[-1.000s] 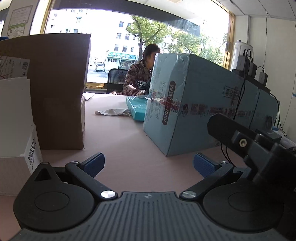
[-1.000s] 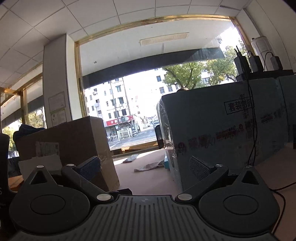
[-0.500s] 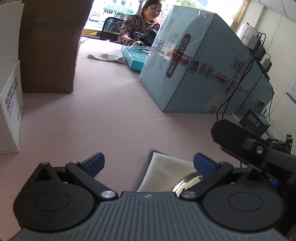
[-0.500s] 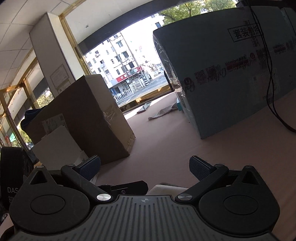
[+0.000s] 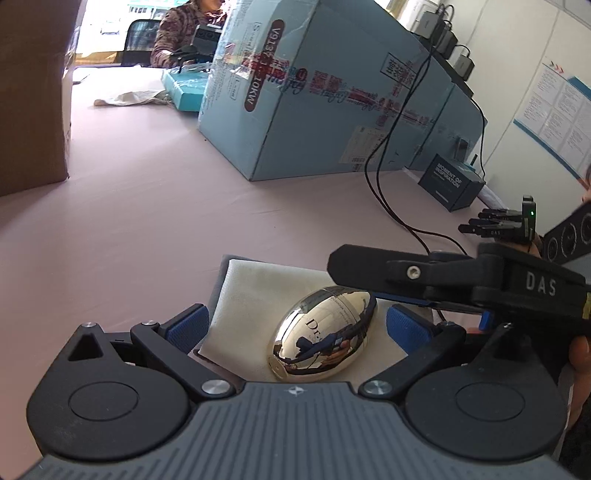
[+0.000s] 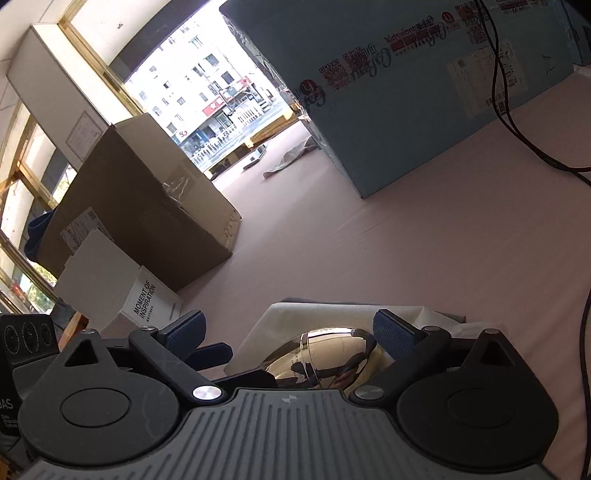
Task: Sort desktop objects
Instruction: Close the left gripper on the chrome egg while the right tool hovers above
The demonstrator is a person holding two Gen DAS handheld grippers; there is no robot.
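Pink cloth covers the surface (image 5: pixel 155 221), and near its front edge a mirror-bright, egg-shaped metal object (image 5: pixel 325 332) lies on its side on a cream pad (image 5: pixel 258 284) whose grey underside shows at one corner. Both pairs of tongs frame that egg. The left tongs (image 5: pixel 295 326) are spread wide, blue pads either side of the egg and clear of it. The right tongs (image 6: pixel 288 328) are likewise spread apart, gripping nothing, the egg low between their fingers. In the left wrist view the right tool's black body, marked DAS, reaches across just above the egg.

Farther out, two black cables (image 5: pixel 388 162) trail across the cloth from a large light-blue carton (image 5: pixel 325 96). A small dark box (image 5: pixel 452 181) printed "MOMENT OF INSPIRATION" stands beside the carton's near end. On the opposite side sits a brown cardboard box (image 6: pixel 147 214), with a white box (image 6: pixel 147 302) bearing the same words just in front of it. Beyond the carton a seated person (image 5: pixel 184 33) is at the far end of the surface, before a bright window.
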